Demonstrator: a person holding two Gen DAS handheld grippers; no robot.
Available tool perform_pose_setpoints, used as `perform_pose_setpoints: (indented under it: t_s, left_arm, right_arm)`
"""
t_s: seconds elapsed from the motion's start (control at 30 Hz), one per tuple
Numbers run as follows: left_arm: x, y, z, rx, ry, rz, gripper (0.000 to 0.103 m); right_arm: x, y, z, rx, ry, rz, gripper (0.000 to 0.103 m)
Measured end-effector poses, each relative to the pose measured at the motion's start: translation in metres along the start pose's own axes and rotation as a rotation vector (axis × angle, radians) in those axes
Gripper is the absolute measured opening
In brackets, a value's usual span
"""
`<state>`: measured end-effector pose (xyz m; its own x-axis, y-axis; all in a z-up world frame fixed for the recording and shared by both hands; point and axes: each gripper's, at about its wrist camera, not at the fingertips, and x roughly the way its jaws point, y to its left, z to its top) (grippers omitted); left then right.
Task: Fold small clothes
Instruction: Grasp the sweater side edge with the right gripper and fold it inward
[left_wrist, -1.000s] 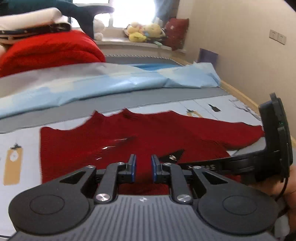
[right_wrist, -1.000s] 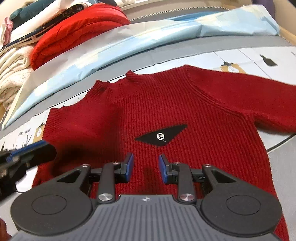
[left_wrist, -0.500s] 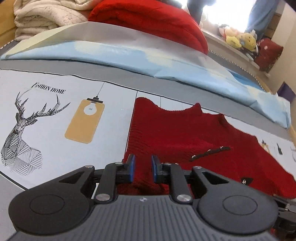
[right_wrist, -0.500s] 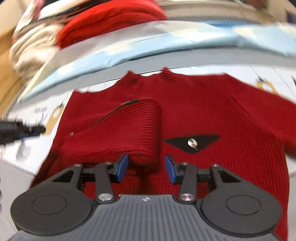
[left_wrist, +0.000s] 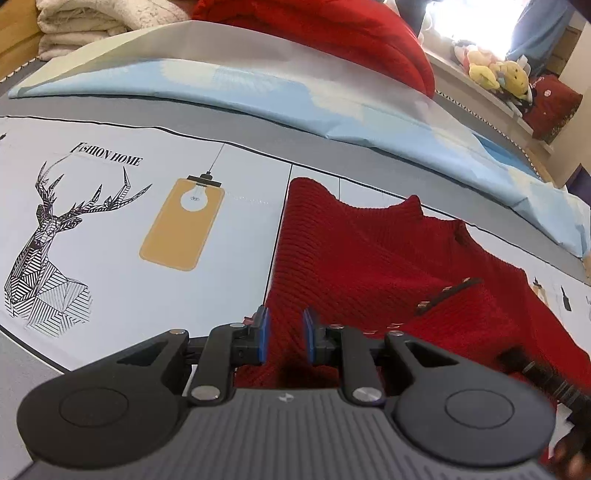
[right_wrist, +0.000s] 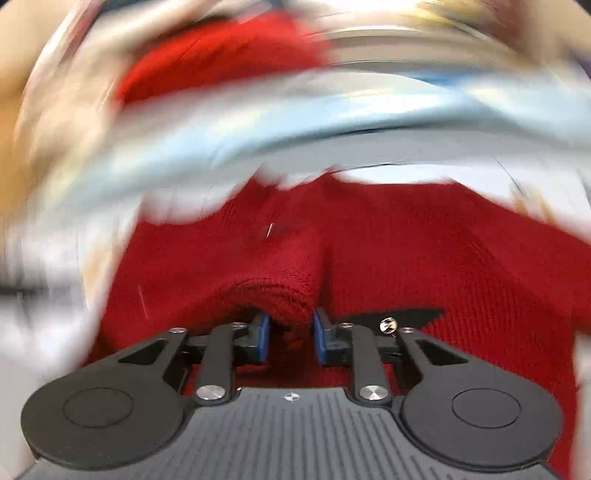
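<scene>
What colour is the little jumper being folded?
Dark red knit jumper, clearest in the left wrist view.

Sweater (left_wrist: 369, 266): dark red ribbed knit. Beside it, sheet (left_wrist: 110, 258): pale blue, printed black line-drawn stag (left_wrist: 48, 236), ochre bulb tag (left_wrist: 183, 225).

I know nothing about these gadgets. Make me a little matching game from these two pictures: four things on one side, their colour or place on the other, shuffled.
Things:
1. knitted sweater
2. printed geometric deer
3. stuffed toys
4. printed light-bulb tag

Descriptions:
A. yellow, on the window ledge
B. dark red, spread on the bed
C. black and white line drawing
D. mustard rectangle

Pairs: 1-B, 2-C, 3-A, 4-D
</scene>
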<state>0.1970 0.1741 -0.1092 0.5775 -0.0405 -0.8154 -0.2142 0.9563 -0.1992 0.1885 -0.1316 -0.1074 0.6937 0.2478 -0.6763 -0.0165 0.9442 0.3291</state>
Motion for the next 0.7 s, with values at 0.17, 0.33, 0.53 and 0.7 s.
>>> perform_pose_setpoints:
  t_s: [0.17,0.33,0.53,0.7]
  left_arm:
    - [0.001,-0.002,-0.002,0.010,0.005,-0.003,0.020]
    - [0.007,-0.009,-0.006,0.039,0.029,-0.008,0.020]
    - [0.012,-0.012,-0.009,0.047,0.045,-0.003,0.021]
    - [0.013,-0.014,-0.009,0.049,0.049,-0.006,0.021]
  right_arm:
    - [-0.001,-0.060,-0.014,0.466,0.023,-0.078,0.022]
    - [-0.004,-0.085,-0.017,0.585,0.030,-0.106,0.025]
    - [-0.016,-0.110,-0.008,0.638,-0.018,-0.141,0.025]
    - [-0.013,-0.122,-0.010,0.645,-0.003,-0.147,0.022]
